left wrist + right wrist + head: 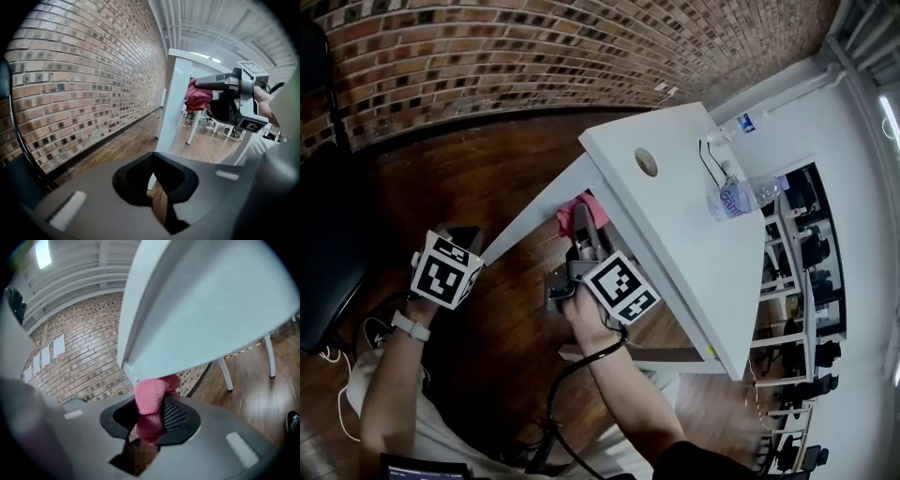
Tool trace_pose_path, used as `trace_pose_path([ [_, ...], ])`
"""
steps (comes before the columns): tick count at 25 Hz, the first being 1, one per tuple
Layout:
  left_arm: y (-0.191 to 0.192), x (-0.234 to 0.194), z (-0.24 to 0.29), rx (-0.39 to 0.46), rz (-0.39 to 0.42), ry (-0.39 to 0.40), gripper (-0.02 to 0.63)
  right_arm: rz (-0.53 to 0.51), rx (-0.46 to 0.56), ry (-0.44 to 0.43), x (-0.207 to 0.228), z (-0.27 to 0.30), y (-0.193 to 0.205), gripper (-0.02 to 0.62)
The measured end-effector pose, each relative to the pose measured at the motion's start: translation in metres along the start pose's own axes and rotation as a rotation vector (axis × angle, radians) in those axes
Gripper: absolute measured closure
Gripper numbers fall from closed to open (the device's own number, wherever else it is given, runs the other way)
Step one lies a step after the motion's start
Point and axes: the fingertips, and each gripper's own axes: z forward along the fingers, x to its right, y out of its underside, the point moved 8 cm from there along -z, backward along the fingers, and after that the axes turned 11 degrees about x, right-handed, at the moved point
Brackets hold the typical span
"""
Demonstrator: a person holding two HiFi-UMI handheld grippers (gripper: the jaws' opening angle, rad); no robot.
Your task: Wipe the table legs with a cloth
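Left gripper (pixel 457 236): nearest item, low at left, short of the desk's corner. Jaws drawn in to a thin slit, nothing between them.
Right gripper (pixel 581 220): under the desk's long near edge, jaws clamped on the pink cloth (pixel 570 210).
Cloth: bunched, pressed to the top of the white table leg (pixel 530 217), just below the corner.
Desk (pixel 675 244): white top, with a round hole (pixel 646 161) near that corner. Water bottle (pixel 736 197) lying by the far edge.
Wood floor (pixel 487 159): open stretch between the leg and the brick wall (pixel 487 47).
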Motion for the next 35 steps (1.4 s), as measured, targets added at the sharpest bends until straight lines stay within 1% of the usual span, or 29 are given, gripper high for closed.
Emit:
trace_pose_path([
  [2, -0.003, -0.001, -0.003, 0.012, 0.013, -0.005, 0.606, 0.014, 0.008, 0.011, -0.008, -0.003, -0.002, 0.494],
  [5, -0.005, -0.005, -0.008, 0.027, 0.010, -0.006, 0.606, 0.100, 0.026, 0.017, -0.019, -0.012, -0.005, 0.495],
  [7, -0.007, -0.009, -0.011, 0.039, 0.000, -0.013, 0.606, 0.138, 0.034, 0.013, -0.028, -0.016, -0.006, 0.495],
  [11, -0.011, -0.014, -0.017, 0.051, -0.013, -0.025, 0.606, 0.133, 0.045, -0.045, -0.051, -0.009, -0.004, 0.495],
  [14, -0.010, -0.013, -0.018, 0.050, -0.012, -0.020, 0.606, 0.140, 0.070, -0.062, -0.065, -0.003, -0.009, 0.495],
  [17, -0.012, -0.015, -0.020, 0.054, -0.013, -0.021, 0.606, 0.154, 0.110, -0.070, -0.071, -0.003, -0.022, 0.495],
  [20, -0.013, -0.017, -0.020, 0.053, -0.012, -0.022, 0.606, 0.182, 0.140, -0.041, -0.060, -0.010, -0.034, 0.495],
  [23, -0.017, -0.012, -0.019, 0.059, -0.001, -0.011, 0.606, 0.229, 0.133, 0.006, -0.041, -0.027, -0.040, 0.495],
  [28, -0.019, 0.006, -0.021, 0.062, 0.048, 0.025, 0.606, 0.223, 0.135, 0.055, -0.012, -0.077, -0.060, 0.495],
  [31, -0.015, 0.025, -0.023, 0.063, 0.084, 0.048, 0.606, 0.237, 0.138, 0.084, 0.006, -0.116, -0.074, 0.495],
  [35, -0.006, 0.072, -0.026, 0.106, 0.102, 0.105, 0.606, 0.227, 0.138, 0.115, 0.035, -0.178, -0.100, 0.495],
])
